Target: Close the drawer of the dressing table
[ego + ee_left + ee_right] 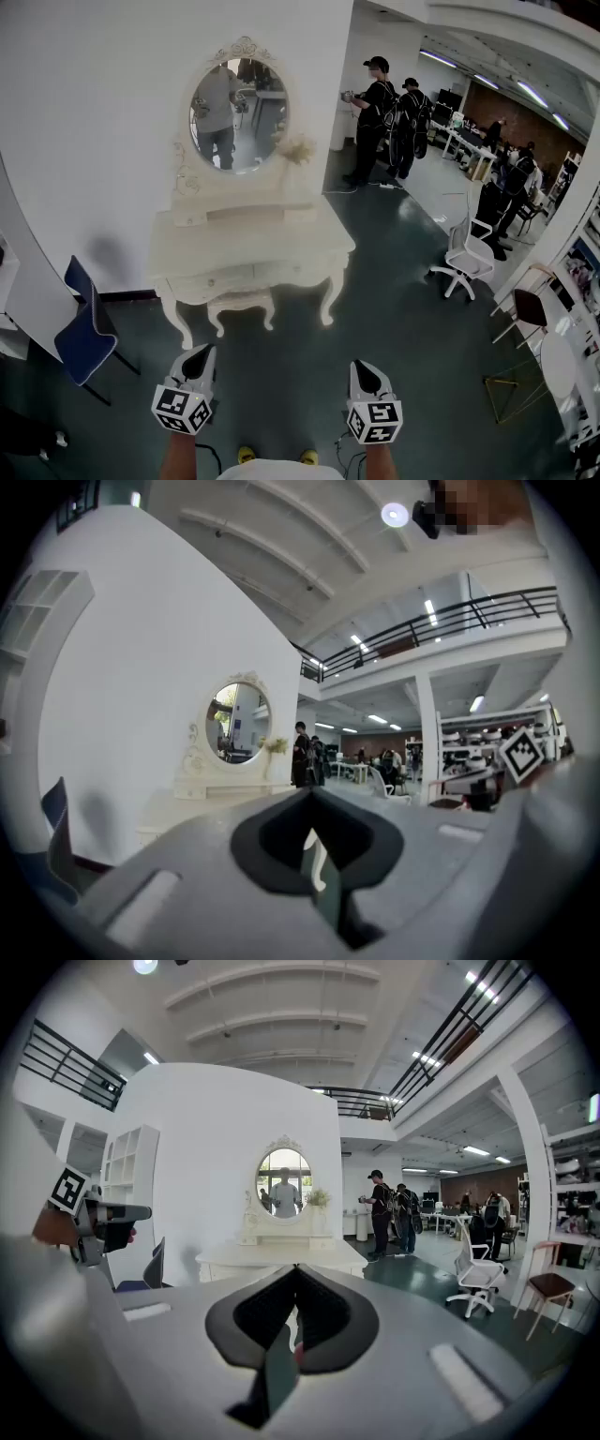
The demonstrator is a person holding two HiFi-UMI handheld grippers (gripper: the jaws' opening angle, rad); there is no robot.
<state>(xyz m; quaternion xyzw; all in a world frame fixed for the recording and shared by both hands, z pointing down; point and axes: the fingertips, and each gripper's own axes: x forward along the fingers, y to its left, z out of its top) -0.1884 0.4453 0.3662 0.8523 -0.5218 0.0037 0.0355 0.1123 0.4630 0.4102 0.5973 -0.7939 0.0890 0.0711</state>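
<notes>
You will find no readable word, number, brand or sign in any of these 3 views. The only printed marks are the black-and-white square code patterns on the cube [183, 409] of your left gripper [199, 354] and on the cube [375, 421] of your right gripper [364, 370], and they spell nothing. Anything printed further back in the hall is too small and blurred for you to make out.

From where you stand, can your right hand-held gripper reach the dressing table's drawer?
Probably not yet: the right hand-held gripper hangs well short of the drawer, with only floor between. Nothing blocks the way, so stepping closer should do.
</notes>
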